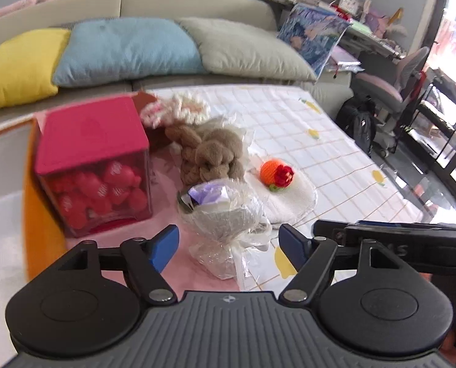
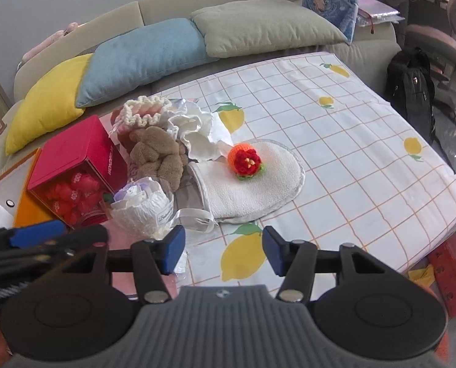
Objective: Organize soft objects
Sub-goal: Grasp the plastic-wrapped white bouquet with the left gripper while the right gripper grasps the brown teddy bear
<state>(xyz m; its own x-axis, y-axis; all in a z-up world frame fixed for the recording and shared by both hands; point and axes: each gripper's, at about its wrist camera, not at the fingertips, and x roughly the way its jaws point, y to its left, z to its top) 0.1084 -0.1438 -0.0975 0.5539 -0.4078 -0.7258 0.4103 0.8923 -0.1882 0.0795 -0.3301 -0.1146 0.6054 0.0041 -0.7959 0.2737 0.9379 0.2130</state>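
Several soft things are heaped on the lemon-print sheet (image 1: 304, 141) (image 2: 335, 141). They include a brown plush (image 1: 212, 156) (image 2: 160, 156), a cream-and-pink crochet piece (image 1: 178, 109) (image 2: 142, 112) and white ruffled fabric (image 2: 197, 132). An orange crochet ball with a red flower (image 1: 277, 174) (image 2: 246, 161) rests on a white terry mitt (image 1: 292, 199) (image 2: 252, 190). A cellophane-wrapped white bouquet (image 1: 224, 214) (image 2: 142, 211) lies nearest. My left gripper (image 1: 229, 245) is open, the bouquet's stem end showing between its fingers, untouched. My right gripper (image 2: 224, 250) is open over bare sheet, right of the bouquet.
A red box with a clear side full of red pieces (image 1: 93, 159) (image 2: 74, 168) stands left of the heap on an orange-edged sheet (image 2: 28, 211). Yellow (image 2: 47, 107), blue (image 2: 142, 58) and grey-green (image 2: 264, 27) pillows line the sofa behind. A black backpack (image 2: 411, 89) leans at the right.
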